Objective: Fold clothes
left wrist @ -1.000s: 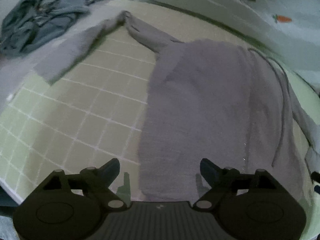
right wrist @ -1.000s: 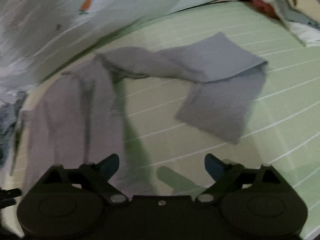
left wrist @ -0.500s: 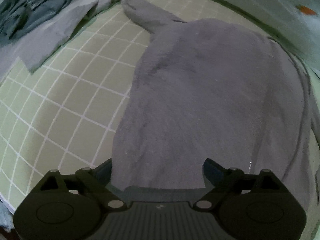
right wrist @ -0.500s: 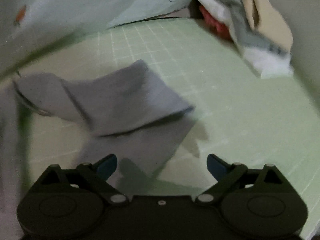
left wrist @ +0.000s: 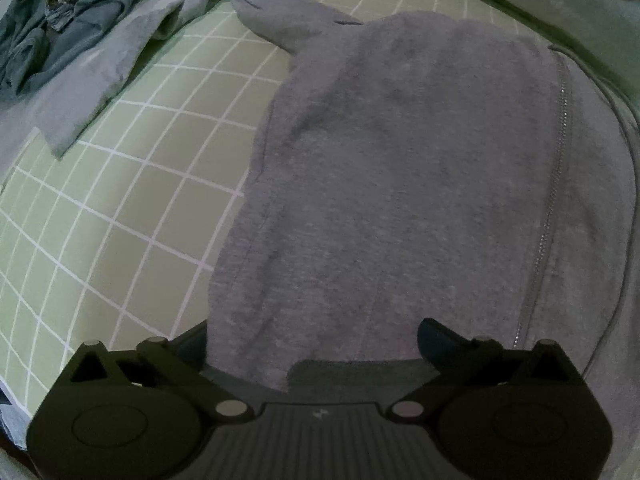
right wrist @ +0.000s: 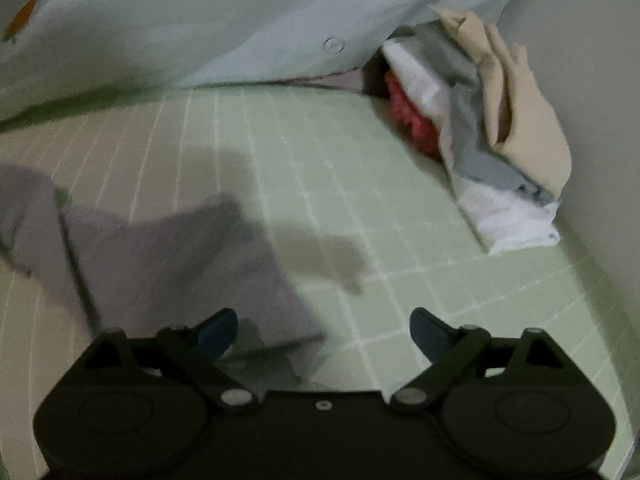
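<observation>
Grey zip hoodie [left wrist: 400,184] lies spread on the green grid mat [left wrist: 132,208], one sleeve trailing far-left toward the denim pile [left wrist: 60,20]. Left gripper [left wrist: 312,344] points steeply down over the near hem, jaws just opened wide, hem between them but not pinched, likely lining up a grab. Right gripper [right wrist: 324,332] is wide open and empty over the other sleeve [right wrist: 172,264], probably to fold it in

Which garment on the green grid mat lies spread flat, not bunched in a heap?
The grey zip-up fleece jacket: it lies spread flat, zipper showing, while the crumpled blue denim garment is bunched in a heap.
</observation>
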The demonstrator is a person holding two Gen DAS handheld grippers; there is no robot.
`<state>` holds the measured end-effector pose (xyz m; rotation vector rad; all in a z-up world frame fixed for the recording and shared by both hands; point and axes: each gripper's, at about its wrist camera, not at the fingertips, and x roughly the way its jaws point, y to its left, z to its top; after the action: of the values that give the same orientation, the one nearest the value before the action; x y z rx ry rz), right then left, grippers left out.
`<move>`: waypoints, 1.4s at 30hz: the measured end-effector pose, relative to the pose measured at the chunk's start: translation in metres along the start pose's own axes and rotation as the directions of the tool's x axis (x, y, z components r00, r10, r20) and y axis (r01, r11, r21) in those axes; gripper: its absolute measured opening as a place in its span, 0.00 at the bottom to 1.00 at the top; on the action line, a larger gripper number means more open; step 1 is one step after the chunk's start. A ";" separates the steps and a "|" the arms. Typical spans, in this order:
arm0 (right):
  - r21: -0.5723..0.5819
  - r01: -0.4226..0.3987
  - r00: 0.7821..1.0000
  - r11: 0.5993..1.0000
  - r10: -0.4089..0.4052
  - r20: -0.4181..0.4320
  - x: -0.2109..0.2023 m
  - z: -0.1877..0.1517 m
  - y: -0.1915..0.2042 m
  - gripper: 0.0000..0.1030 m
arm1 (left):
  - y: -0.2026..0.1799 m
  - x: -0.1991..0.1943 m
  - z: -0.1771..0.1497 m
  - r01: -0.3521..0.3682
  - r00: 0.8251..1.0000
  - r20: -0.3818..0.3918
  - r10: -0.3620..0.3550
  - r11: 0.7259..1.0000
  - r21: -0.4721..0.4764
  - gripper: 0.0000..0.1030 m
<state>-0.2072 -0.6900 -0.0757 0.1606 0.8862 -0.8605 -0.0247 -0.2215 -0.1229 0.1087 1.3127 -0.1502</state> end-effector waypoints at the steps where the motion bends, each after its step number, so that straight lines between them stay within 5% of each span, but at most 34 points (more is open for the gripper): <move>1: 0.012 -0.001 1.000 1.000 0.001 0.002 0.002 0.004 -0.004 0.91 | 0.000 0.000 0.000 0.001 1.000 -0.002 -0.001 1.000 0.002 1.00; 9: 0.067 -0.046 0.996 0.997 0.051 -0.070 0.001 -0.012 -0.013 0.91 | 0.001 -0.004 -0.004 0.001 1.000 0.003 -0.001 1.000 0.002 1.00; 13: -0.012 -0.063 0.995 0.998 0.062 -0.072 -0.005 -0.028 0.000 0.89 | 0.002 -0.008 -0.011 0.001 1.000 0.005 -0.001 1.000 0.003 1.00; 17: -0.069 -0.019 0.998 0.997 0.015 -0.064 -0.002 -0.028 0.009 0.89 | 0.001 -0.009 -0.012 0.001 1.000 0.005 -0.001 1.000 0.006 1.00; 22: -0.006 0.057 0.995 0.998 -0.058 -0.076 0.011 -0.011 0.000 0.87 | 0.000 -0.010 -0.009 0.001 1.000 0.010 -0.001 1.000 0.005 1.00; 27: 0.123 0.038 0.998 0.992 -0.045 0.054 0.004 0.016 -0.021 0.78 | -0.001 -0.008 -0.007 0.000 1.000 0.017 0.000 1.000 0.000 1.00; 30: 0.259 0.014 0.988 0.966 -0.052 0.143 -0.005 0.033 -0.039 0.87 | -0.001 -0.007 -0.007 -0.001 1.000 0.022 0.001 1.000 -0.004 1.00; 36: 0.253 -0.021 1.000 0.967 0.020 0.007 0.019 0.022 -0.038 0.87 | -0.002 -0.010 -0.011 -0.003 1.000 0.029 0.003 1.000 -0.009 1.00; 42: 0.274 -0.108 0.988 0.956 0.133 -0.076 0.019 -0.013 -0.028 0.83 | -0.006 -0.012 -0.011 -0.005 1.000 0.029 0.005 1.000 -0.017 1.00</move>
<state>-0.2291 -0.7143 -0.0919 0.4914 0.8349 -0.8615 -0.0395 -0.2246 -0.1139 0.0951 1.2842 -0.1357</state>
